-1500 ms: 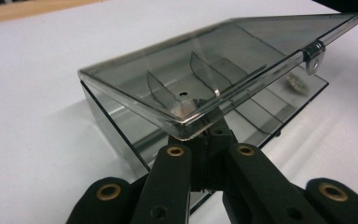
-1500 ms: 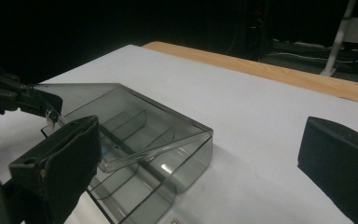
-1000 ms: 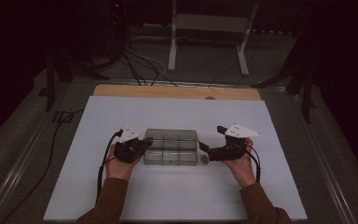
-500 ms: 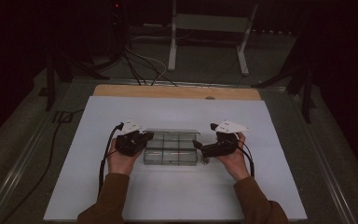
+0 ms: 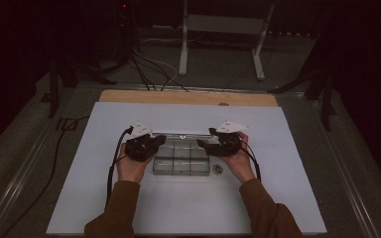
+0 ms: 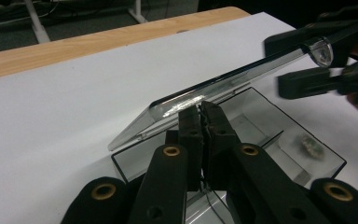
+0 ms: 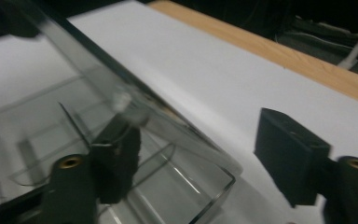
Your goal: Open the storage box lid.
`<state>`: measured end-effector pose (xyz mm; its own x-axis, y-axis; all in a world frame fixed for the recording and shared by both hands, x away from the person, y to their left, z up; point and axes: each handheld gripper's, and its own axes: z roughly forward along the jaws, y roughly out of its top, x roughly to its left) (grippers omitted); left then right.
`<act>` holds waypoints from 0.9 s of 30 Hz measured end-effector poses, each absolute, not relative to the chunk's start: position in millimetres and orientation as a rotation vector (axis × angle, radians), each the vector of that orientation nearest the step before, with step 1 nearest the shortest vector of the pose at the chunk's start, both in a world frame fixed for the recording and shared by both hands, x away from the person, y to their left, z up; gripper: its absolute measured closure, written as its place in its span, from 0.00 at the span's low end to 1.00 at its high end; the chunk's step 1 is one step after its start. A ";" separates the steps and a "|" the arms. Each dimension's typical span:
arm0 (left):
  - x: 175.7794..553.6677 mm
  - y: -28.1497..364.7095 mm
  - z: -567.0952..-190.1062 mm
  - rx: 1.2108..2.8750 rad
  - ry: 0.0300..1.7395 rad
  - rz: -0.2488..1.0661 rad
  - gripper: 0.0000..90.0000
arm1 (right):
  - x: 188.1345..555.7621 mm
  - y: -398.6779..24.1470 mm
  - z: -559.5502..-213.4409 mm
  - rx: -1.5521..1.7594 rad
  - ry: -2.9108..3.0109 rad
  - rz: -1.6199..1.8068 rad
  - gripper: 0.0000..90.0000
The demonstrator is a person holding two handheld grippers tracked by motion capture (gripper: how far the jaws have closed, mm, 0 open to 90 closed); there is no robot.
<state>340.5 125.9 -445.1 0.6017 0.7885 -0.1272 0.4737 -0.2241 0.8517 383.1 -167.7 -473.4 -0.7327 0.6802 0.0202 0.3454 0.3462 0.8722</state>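
A clear plastic compartment box lies on the white tabletop. Its lid is tilted up, hinged along the far side. My left gripper is at the box's left end, jaws shut, tips just under the raised lid; whether they pinch the thin wall is unclear. My right gripper is at the right end and its jaws have just been closing. They still stand apart around the lid's edge: one pad touches it and the other pad is well clear.
A small greyish object lies on the tabletop just right of the box. A wooden strip runs along the table's far edge. Cables and a metal stand are on the dark floor beyond.
The right gripper has moved left up to the box's right end, and its jaws have narrowed around the lid's edge. The left gripper has hardly moved.
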 end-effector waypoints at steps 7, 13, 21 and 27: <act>336.7 124.4 -444.9 1.886 0.985 0.418 0.91 | 387.5 -160.4 -480.4 0.848 2.278 1.316 0.61; 317.1 124.3 -445.0 1.853 0.969 0.464 0.63 | 387.9 -161.7 -480.0 0.831 2.296 1.317 0.62; 286.4 134.1 -463.1 1.817 1.069 0.567 0.28 | 389.5 -162.5 -480.4 0.848 2.294 1.335 0.62; 277.6 138.4 -483.1 1.801 1.165 0.592 0.10 | 391.5 -163.0 -480.0 0.858 2.293 1.347 0.62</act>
